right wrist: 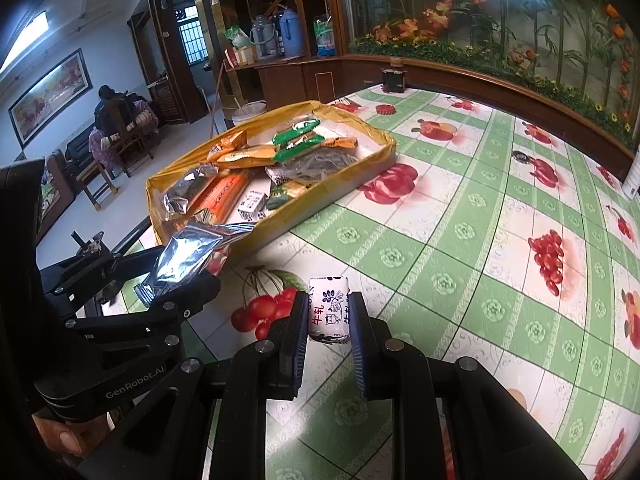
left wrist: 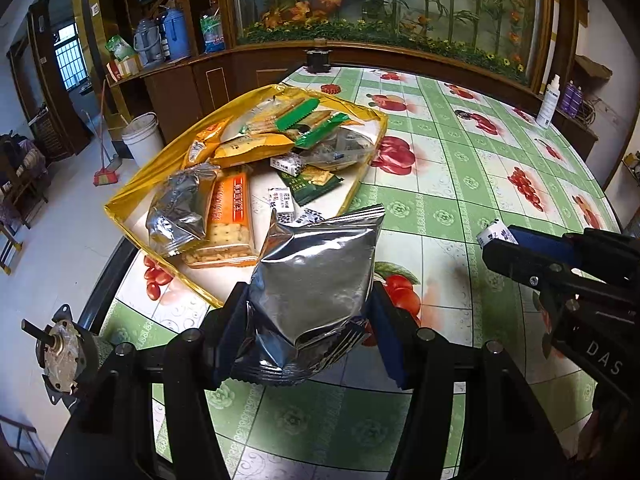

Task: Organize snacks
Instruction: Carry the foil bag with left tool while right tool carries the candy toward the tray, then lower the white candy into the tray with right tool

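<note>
The left gripper (left wrist: 308, 312) grasped a silver packet (left wrist: 316, 280) near the yellow tray (left wrist: 120, 204); the right gripper (right wrist: 328, 316) clenched a white candy (right wrist: 329, 309) above the table (right wrist: 460, 260). Both probably needed placing into the tray.

Black gripper (right wrist: 329, 334) frames, silver screws, blue finger pads (right wrist: 299, 344), "GenRobot.AI" lettering.

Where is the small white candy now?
In the right wrist view, the white candy sits clamped in the right gripper, above the tablecloth, right of the yellow tray.
</note>
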Demonstrator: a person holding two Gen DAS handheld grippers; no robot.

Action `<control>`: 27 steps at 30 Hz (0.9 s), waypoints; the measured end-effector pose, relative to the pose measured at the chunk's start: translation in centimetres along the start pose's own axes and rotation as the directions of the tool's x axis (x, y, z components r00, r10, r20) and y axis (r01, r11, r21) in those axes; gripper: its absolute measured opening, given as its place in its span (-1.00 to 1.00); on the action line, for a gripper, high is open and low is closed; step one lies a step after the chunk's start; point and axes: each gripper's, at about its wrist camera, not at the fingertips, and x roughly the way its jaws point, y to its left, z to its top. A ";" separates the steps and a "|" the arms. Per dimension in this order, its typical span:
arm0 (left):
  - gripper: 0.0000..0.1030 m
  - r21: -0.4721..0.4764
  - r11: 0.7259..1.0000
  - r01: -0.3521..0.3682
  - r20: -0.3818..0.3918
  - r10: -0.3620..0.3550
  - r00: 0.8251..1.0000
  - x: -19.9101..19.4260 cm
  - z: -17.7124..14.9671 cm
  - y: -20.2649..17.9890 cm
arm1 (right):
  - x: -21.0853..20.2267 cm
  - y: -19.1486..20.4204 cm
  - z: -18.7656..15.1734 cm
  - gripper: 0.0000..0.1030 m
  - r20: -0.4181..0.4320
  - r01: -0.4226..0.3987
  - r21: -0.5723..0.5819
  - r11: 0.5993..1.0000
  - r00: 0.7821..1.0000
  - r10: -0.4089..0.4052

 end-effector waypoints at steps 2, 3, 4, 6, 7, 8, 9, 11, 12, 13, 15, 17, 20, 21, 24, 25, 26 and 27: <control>0.12 -0.005 1.000 -0.003 0.002 0.003 1.000 0.0 0.2 0.3 | 0.0 0.1 0.4 -0.61 0.007 -0.004 -0.004 1.000 1.000 0.004; 0.12 -0.007 1.000 -0.006 0.003 0.006 1.000 0.1 0.3 0.4 | 0.1 0.2 0.6 -0.61 0.010 -0.006 -0.007 1.000 1.000 0.006; 0.12 -0.009 1.000 -0.008 0.004 0.008 1.000 0.1 0.4 0.5 | 0.1 0.3 0.9 -0.61 0.012 -0.007 -0.011 1.000 1.000 0.007; 0.12 -0.014 1.000 -0.011 0.005 0.011 1.000 0.2 0.6 0.8 | 0.2 0.6 1.2 -0.61 0.018 -0.010 -0.016 1.000 1.000 0.010; 0.12 -0.016 1.000 -0.013 0.006 0.013 1.000 0.2 0.7 0.9 | 0.3 0.7 1.4 -0.61 0.022 -0.011 -0.018 1.000 1.000 0.011; 0.12 -0.018 1.000 -0.014 0.006 0.014 1.000 0.2 0.8 1.1 | 0.3 0.8 1.6 -0.61 0.024 -0.012 -0.020 1.000 1.000 0.012; 0.12 -0.021 1.000 -0.015 0.005 0.015 1.000 0.3 0.9 1.2 | 0.4 0.8 1.8 -0.61 0.026 -0.013 -0.021 1.000 1.000 0.014; 0.12 -0.026 1.000 -0.018 0.005 0.018 1.000 0.4 1.0 1.4 | 0.6 0.9 2.2 -0.61 0.030 -0.017 -0.024 1.000 0.999 0.018; 0.12 -0.029 0.999 -0.019 0.005 0.019 1.000 0.4 1.1 1.5 | 0.7 1.0 2.3 -0.61 0.033 -0.018 -0.025 1.000 0.999 0.019; 0.12 -0.031 0.999 -0.020 0.005 0.020 1.000 0.4 1.1 1.7 | 0.8 1.0 2.5 -0.61 0.034 -0.020 -0.026 0.999 0.999 0.021; 0.12 -0.035 0.999 -0.024 0.004 0.024 1.000 0.6 1.3 1.8 | 1.0 1.2 2.8 -0.61 0.037 -0.023 -0.029 0.999 0.999 0.024; 0.12 -0.038 0.999 -0.025 0.002 0.025 1.000 0.7 1.4 2.0 | 1.2 1.2 3.2 -0.61 0.041 -0.024 -0.030 0.999 0.999 0.026; 0.12 -0.042 0.999 -0.029 0.003 0.029 1.000 0.8 1.7 2.2 | 1.4 1.3 3.9 -0.61 0.053 -0.027 -0.029 0.999 0.998 0.028; 0.12 -0.043 0.999 -0.029 0.002 0.030 1.000 0.9 1.8 2.3 | 1.4 1.3 4.2 -0.61 0.059 -0.027 -0.028 0.999 0.998 0.028; 0.12 -0.046 0.998 -0.033 0.002 0.034 0.999 1.0 2.0 2.5 | 1.5 1.2 5.2 -0.61 0.080 -0.032 -0.023 0.999 0.996 0.034; 0.12 -0.048 0.998 -0.034 0.002 0.034 0.999 1.1 2.2 2.6 | 1.5 1.2 5.6 -0.61 0.087 -0.034 -0.022 0.999 0.996 0.036; 0.12 -0.049 0.998 -0.035 0.002 0.035 0.999 1.1 2.2 2.7 | 1.5 1.2 6.0 -0.61 0.094 -0.035 -0.021 0.999 0.995 0.037; 0.12 -0.050 0.998 -0.037 0.003 0.038 0.999 1.1 2.3 2.7 | 1.5 1.2 6.5 -0.61 0.105 -0.036 -0.020 0.999 0.994 0.038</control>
